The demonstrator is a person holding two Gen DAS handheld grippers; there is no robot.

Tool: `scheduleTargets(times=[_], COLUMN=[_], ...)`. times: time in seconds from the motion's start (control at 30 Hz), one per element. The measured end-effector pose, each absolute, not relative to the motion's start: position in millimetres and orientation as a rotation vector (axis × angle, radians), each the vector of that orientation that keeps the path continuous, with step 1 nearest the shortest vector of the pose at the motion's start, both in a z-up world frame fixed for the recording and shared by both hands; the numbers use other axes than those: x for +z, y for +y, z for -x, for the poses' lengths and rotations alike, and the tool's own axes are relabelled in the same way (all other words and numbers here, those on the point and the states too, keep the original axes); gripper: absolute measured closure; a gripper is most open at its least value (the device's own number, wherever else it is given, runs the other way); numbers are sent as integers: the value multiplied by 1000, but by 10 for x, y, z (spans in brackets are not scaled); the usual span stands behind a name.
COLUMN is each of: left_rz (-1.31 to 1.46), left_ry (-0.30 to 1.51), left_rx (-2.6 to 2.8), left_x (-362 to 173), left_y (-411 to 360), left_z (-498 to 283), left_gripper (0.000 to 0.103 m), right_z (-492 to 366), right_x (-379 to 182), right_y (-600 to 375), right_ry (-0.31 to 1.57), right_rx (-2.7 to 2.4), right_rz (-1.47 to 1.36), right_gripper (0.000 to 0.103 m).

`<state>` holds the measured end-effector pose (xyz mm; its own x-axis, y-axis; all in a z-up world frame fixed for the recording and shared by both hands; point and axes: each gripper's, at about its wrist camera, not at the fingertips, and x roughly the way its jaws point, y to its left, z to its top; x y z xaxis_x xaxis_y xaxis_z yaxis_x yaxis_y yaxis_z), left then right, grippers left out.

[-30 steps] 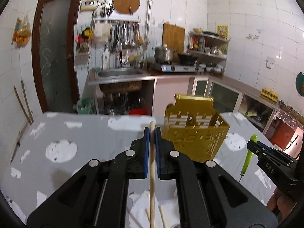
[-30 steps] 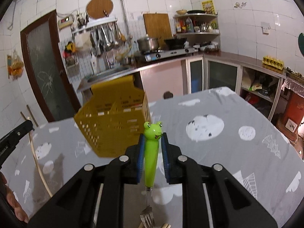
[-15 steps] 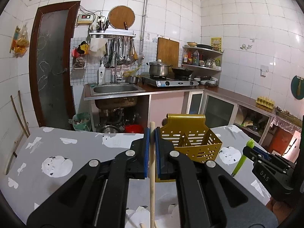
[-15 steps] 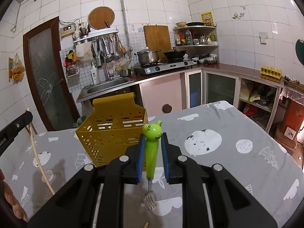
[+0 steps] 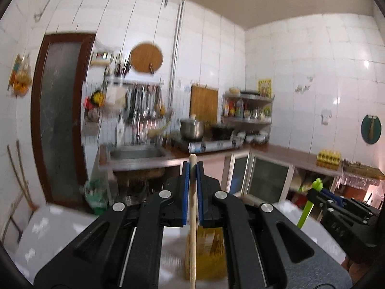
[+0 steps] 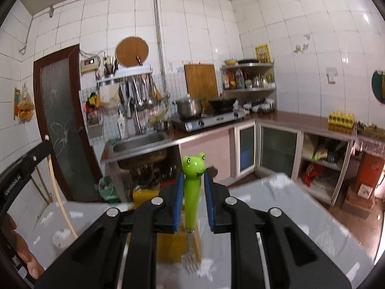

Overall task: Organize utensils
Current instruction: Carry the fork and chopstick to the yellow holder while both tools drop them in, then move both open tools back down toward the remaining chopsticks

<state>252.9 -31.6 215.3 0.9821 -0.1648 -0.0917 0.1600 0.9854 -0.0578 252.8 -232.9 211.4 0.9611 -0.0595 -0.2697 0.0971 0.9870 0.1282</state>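
Gripping a thin wooden chopstick [image 5: 192,219] between its closed blue pads, the left gripper [image 5: 192,172] is hanging above the yellow slotted plastic utensil basket [image 5: 208,252]. The right gripper [image 6: 194,180] is squeezing a green frog-headed fork [image 6: 191,200], tines down, over that basket on the grey patterned tablecloth [image 6: 284,207].

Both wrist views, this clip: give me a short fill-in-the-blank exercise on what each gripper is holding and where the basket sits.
1. The left gripper is shut on a wooden ____.
2. The fork in the right gripper has a green handle topped with a ____ face.
3. The fork's tines point ____, toward the table.
4. The slotted utensil basket below both grippers is ____ in colour.

Missing words: chopstick; frog; down; yellow
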Motion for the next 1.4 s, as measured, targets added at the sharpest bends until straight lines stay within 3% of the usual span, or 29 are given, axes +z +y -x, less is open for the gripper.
scheduleTargets(times=[0.27, 0.67, 1.07, 1.13, 1.17, 1.27, 1.3, 1.37, 1.4], left_rz=[97, 47, 23, 15, 13, 22, 31, 41, 41], left_ry=[41, 147, 241, 257, 257, 272, 282, 292, 302], left_rx=[-190, -169, -119, -106, -92, -65, -64, -61, -61], left_x=[2380, 1479, 1066, 1073, 1090, 1172, 1205, 1258, 1288], left_y=[-491, -652, -450, -403, -380, -252, -192, -100, -60], left_z=[-3088, -3884, -3870, -3809, -3773, -3640, -3592, -3505, -3448], left_gripper=[98, 98, 96, 87, 75, 42, 37, 21, 18], right_z=[-3092, -3610, -3717, -3711, -3687, -3606, -3559, -3482, -3438], right_x=[2300, 1614, 953, 916, 916, 1018, 1081, 1187, 1229], right_y=[-2400, -2467, -2284, -2254, -2256, -2276, -2286, -2319, -2341], right_ry=[265, 380, 489, 490, 482, 463, 453, 450, 449], right_rx=[-76, -86, -51, -40, -38, -53, -59, -64, -68], right_rz=[-214, -257, -146, -137, -131, -100, -91, -73, -68], right_gripper=[85, 85, 85, 85, 84, 53, 44, 43, 42])
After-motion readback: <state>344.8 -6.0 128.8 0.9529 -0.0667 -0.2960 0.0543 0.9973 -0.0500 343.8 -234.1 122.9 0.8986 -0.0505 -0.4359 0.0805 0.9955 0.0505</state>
